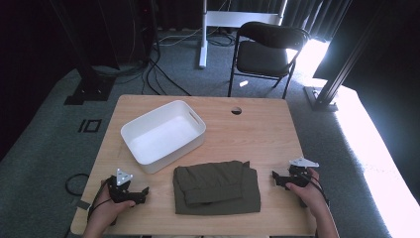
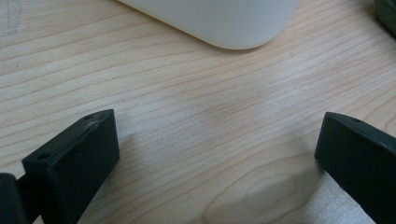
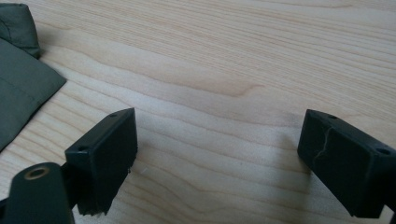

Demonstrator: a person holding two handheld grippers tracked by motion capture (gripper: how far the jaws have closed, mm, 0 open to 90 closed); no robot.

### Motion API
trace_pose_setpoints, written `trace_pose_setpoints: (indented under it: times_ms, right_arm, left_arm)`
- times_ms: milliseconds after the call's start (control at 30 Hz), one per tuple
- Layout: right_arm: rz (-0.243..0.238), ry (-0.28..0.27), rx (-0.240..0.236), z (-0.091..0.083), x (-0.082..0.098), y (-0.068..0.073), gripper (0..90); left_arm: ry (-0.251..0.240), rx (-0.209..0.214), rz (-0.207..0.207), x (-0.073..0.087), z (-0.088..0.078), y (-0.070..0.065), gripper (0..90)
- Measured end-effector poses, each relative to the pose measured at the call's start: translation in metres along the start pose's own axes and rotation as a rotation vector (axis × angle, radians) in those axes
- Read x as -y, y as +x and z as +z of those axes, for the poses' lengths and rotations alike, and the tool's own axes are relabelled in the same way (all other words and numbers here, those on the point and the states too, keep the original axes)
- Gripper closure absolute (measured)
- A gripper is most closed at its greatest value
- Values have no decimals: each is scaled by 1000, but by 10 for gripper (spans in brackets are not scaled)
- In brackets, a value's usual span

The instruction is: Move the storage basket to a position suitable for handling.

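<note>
A folded olive-green garment lies on the wooden table near its front edge, between my two grippers. My left gripper rests on the table left of the garment, held in a hand, jaws wide apart with bare wood between them. My right gripper rests to the right of the garment, also open with nothing between its jaws. An edge of the garment shows at the left of the right gripper view. A white plastic bin stands empty behind the left gripper; its rounded corner shows in the left gripper view.
A round cable hole sits near the table's far edge. Behind the table stand a black folding chair and a white desk leg. Cables run over the grey carpet. Bare wood lies right of the bin.
</note>
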State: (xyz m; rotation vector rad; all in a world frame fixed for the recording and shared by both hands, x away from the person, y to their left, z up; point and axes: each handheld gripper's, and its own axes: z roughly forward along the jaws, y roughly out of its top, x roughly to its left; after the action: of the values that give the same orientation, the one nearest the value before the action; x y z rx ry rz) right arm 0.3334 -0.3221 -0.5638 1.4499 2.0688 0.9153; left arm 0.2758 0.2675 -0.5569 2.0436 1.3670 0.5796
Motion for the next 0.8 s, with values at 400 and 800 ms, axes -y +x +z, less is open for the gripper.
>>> trace_pose_setpoints:
  times_ms: [400,800]
  right_arm:
    - [1,-1,0,4,-4,3,117]
    - [18,-7,-2,16,-16,5,117]
  left_arm:
    - [3,15,18,-3,3,0,11]
    - [-19,32,-29,-8,-3,5,11]
